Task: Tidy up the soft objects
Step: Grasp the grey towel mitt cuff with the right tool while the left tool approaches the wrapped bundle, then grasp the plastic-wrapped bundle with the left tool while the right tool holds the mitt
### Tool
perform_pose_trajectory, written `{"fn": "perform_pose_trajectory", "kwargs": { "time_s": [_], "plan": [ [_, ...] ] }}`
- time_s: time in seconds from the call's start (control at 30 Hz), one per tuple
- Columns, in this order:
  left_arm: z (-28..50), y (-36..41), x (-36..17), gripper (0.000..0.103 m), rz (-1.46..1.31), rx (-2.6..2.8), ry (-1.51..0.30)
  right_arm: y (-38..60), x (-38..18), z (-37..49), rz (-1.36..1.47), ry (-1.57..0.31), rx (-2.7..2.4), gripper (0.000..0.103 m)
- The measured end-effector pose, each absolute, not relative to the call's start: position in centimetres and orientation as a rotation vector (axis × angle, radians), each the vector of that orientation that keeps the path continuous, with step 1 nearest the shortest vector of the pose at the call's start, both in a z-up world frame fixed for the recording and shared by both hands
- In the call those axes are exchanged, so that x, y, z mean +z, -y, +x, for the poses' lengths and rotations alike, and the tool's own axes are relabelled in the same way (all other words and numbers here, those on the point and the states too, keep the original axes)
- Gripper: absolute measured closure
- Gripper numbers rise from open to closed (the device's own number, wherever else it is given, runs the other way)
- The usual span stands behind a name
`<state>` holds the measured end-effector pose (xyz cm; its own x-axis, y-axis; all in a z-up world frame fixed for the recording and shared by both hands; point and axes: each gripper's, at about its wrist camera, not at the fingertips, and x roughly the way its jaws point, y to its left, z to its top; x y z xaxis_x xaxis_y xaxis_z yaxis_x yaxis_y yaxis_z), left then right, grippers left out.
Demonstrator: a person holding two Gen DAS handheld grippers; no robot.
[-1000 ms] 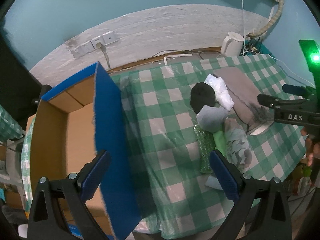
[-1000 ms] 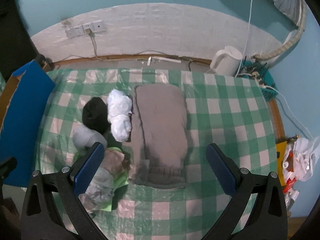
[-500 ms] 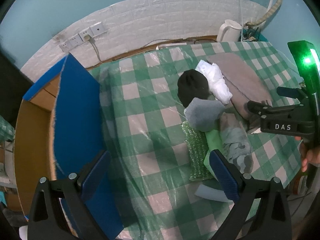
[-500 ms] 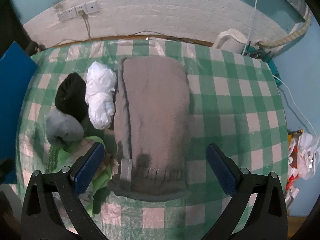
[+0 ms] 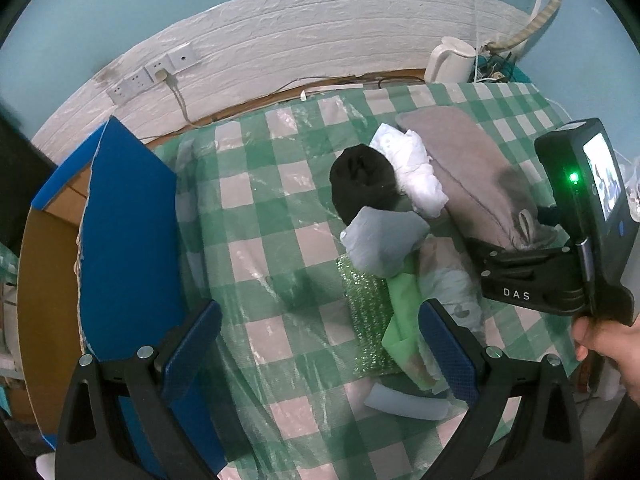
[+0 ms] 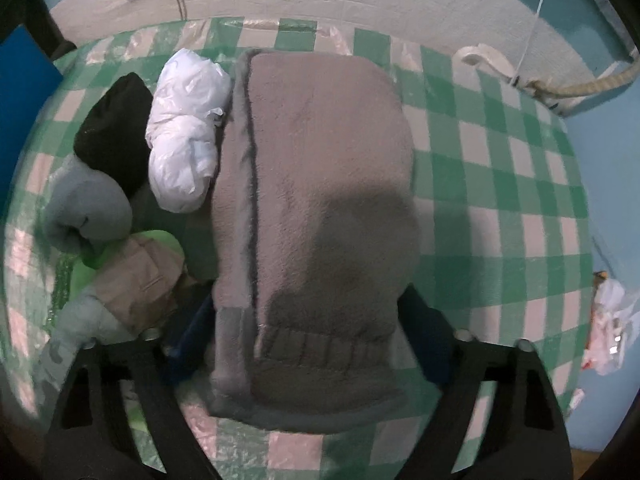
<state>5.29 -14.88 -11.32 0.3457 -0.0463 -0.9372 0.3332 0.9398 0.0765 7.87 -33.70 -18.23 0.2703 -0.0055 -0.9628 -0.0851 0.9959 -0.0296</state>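
Observation:
A folded grey-brown fleece garment (image 6: 320, 208) lies on the green checked table cover (image 6: 500, 184). My right gripper (image 6: 308, 340) is open, its blue fingers straddling the garment's near ribbed hem; it also shows in the left wrist view (image 5: 532, 240). Left of the garment lie a white bundle (image 6: 184, 136), a black sock ball (image 6: 116, 140), a grey sock ball (image 6: 84, 216) and a pile of green and tan cloth (image 6: 136, 276). My left gripper (image 5: 320, 348) is open and empty above the cover, left of the pile (image 5: 404, 300).
An open cardboard box with blue flaps (image 5: 128, 232) stands at the table's left edge. A white kettle (image 5: 448, 60) and cables sit at the back right. A wall socket strip (image 5: 152, 76) is on the white brick wall.
My right gripper has dropped down and forward until its open fingers straddle the grey garment's hem. My left gripper has shifted right, away from the box, nearer the pile.

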Motion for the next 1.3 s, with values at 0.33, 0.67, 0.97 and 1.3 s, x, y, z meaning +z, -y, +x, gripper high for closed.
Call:
{"fn": "perform_pose_trajectory", "kwargs": {
  "time_s": [0.33, 0.67, 0.97, 1.3],
  "plan": [
    [5.1, 16.3, -11.1, 0.003, 0.271, -0.275, -1.2, 35.3, -16.9, 6.5, -0.009, -1.268, 0.078, 0.056],
    [3.9, 19.1, -11.5, 0.003, 0.323, -0.31, -1.207, 38.0, -16.1, 3.3, 0.031, -1.299, 0.023, 0.067],
    [3.1, 21.3, -12.3, 0.003, 0.358, -0.338, -1.226, 38.6, -16.3, 1.5, 0.066, -1.318, 0.015, 0.058],
    [2.5, 22.7, -14.0, 0.003, 0.38, -0.367, -1.268, 39.6, -17.2, 2.1, 0.07, -1.319, 0.029, 0.051]
  ]
}}
